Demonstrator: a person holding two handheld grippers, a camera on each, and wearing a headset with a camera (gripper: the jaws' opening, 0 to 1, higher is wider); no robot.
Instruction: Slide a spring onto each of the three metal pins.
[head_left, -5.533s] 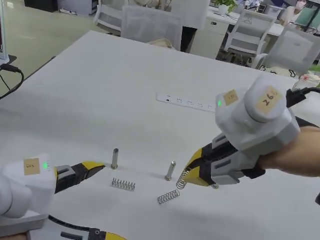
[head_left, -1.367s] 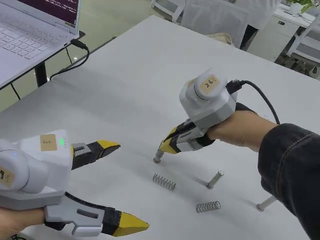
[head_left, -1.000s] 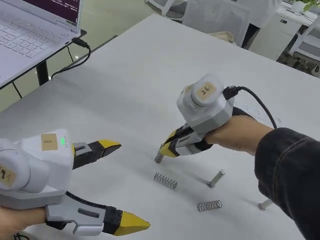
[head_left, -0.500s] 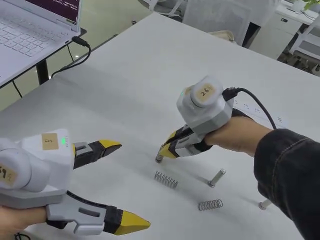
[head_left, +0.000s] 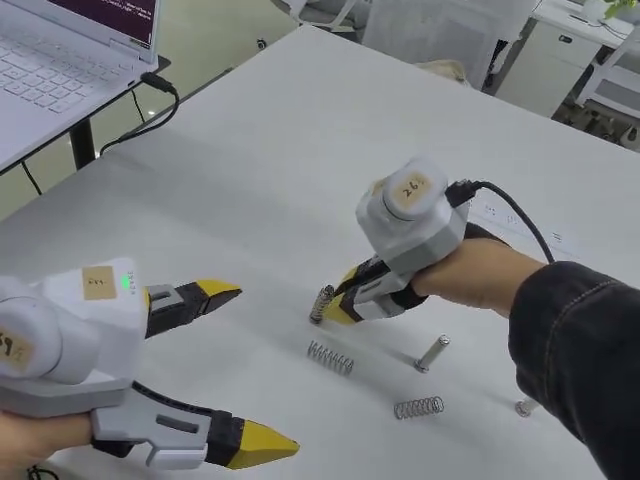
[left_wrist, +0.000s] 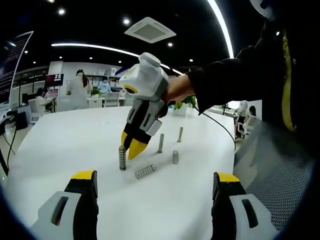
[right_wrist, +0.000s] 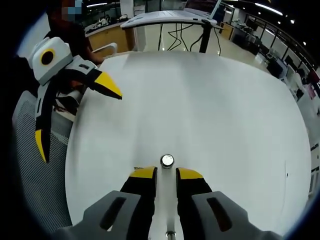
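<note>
A metal pin with a spring on it (head_left: 322, 303) stands on the white table (head_left: 260, 160); the pin with the spring (left_wrist: 122, 157) also shows in the left gripper view. My right gripper (head_left: 343, 310) rests just right of it, jaws a narrow gap apart with nothing between. The pin's top (right_wrist: 167, 160) lies just ahead of my right gripper (right_wrist: 166, 172). Two loose springs (head_left: 330, 357) (head_left: 418, 407) lie flat nearby. Two bare pins (head_left: 432, 352) (head_left: 522, 407) stand to the right. My left gripper (head_left: 250, 370) hangs wide open at lower left, empty.
A laptop (head_left: 60, 50) sits on a side stand at upper left, with a black cable (head_left: 150, 100) hanging by the table's edge. The right gripper's cable (head_left: 510, 215) trails over the person's sleeve (head_left: 580, 350). Chairs stand beyond the far edge.
The right gripper carried a spring to the left pin, lowered it on, and has now drawn back a little to the right. The spring stays on the pin. The left gripper is unmoved.
</note>
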